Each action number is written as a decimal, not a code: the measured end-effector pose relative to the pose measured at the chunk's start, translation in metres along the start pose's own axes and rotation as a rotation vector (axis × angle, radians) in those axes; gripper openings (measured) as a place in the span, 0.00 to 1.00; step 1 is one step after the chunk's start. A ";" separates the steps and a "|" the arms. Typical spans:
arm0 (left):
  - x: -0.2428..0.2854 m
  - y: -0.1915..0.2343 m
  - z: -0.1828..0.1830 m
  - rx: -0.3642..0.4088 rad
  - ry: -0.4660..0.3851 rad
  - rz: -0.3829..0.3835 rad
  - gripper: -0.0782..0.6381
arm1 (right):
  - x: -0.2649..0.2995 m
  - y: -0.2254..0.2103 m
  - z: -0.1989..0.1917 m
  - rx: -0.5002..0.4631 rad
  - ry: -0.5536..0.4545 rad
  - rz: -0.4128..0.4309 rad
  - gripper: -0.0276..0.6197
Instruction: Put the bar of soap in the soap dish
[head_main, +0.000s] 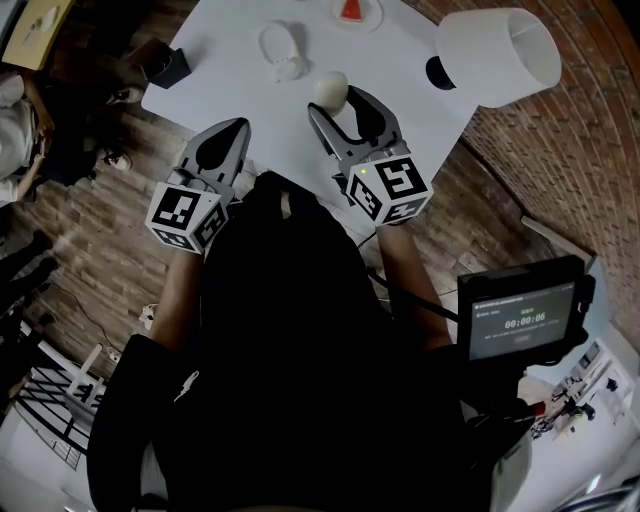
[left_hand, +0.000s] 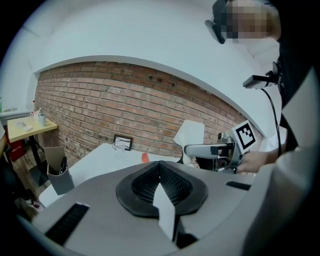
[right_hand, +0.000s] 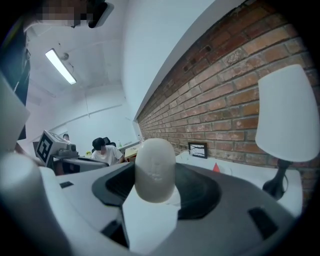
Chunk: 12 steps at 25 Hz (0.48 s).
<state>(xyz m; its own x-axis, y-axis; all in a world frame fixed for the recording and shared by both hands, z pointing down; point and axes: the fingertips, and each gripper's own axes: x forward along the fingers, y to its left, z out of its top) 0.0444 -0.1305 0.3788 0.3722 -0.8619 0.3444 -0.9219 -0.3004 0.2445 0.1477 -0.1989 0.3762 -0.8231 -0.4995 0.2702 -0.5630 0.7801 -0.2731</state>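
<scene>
Left tongs (head_main: 236, 127) closed, right tongs (head_main: 339, 106) gripping soap (head_main: 331, 86)

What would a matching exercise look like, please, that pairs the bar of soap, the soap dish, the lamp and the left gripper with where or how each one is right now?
Things:
1. bar of soap
2. soap dish
3. lamp
4. left gripper

Places or states:
A. jaws together, nothing between them
B. lies on the white table, apart from both grippers
C. clamped between the jaws of the right gripper
D. stands at the table's right side, near the brick wall

Pairs: 1-C, 2-B, 3-D, 4-A
</scene>
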 end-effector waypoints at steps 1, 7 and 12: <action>0.000 0.002 -0.001 -0.001 -0.002 0.000 0.12 | 0.001 0.000 -0.001 0.000 0.002 -0.002 0.44; 0.002 0.019 -0.004 -0.014 -0.006 -0.034 0.12 | 0.014 0.002 -0.004 -0.013 0.016 -0.049 0.44; 0.001 0.043 0.003 -0.008 -0.022 -0.066 0.12 | 0.033 0.004 0.001 -0.019 0.013 -0.094 0.43</action>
<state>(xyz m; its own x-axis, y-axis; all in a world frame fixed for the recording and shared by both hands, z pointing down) 0.0045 -0.1458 0.3870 0.4297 -0.8492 0.3070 -0.8944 -0.3537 0.2736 0.1186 -0.2127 0.3829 -0.7658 -0.5660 0.3053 -0.6359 0.7372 -0.2284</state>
